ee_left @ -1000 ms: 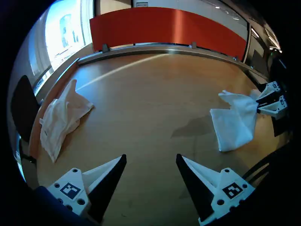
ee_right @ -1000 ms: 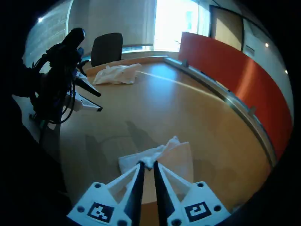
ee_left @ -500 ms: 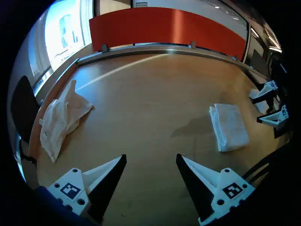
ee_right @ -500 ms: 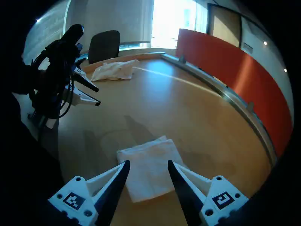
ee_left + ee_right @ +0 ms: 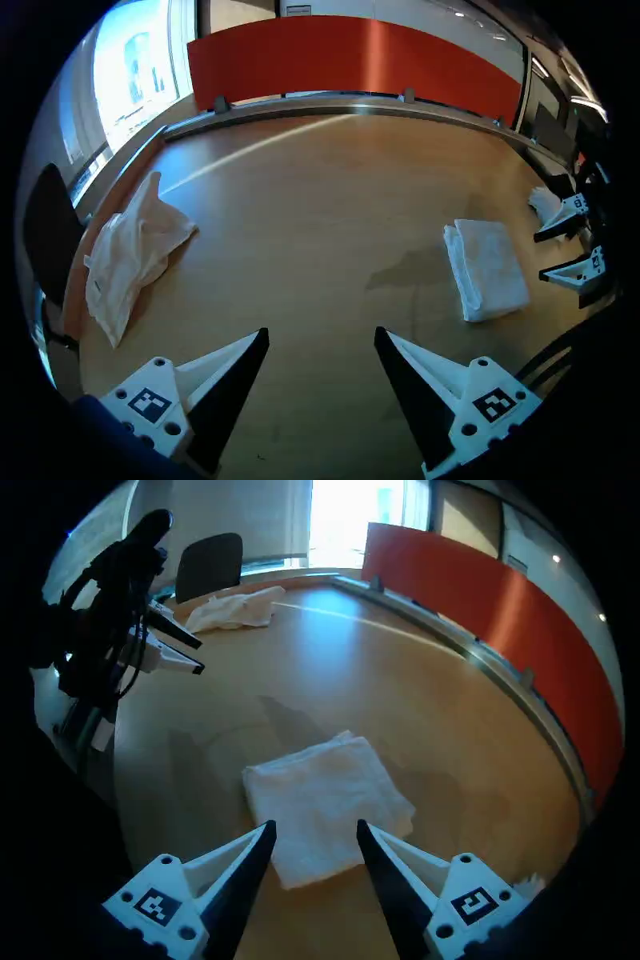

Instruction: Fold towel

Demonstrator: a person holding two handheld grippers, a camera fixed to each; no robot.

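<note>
Towel [image 5: 324, 808] lies flat on the worktop [image 5: 320, 200] as a neat folded rectangle, directly ahead of your right gripper [image 5: 316, 824]. Judging by its squared corners and layered edge, this one looks finished, or at most one fold short.

Your right gripper's fingers stand wide and hold nothing. Their tips sit over the towel's near edge, angled shallowly down; whether they touch it, I cannot tell. Your left gripper [image 5: 320, 330] is well apart from the towel, off to its side. Its fingers are also wide and empty, aimed across bare wood toward the red panel [image 5: 352, 52].

A crumpled cloth [image 5: 132, 252] lies at the far side near the chair [image 5: 48, 232]. If that is yours to fold too, it is what remains, and your left gripper looks the nearer one.
</note>
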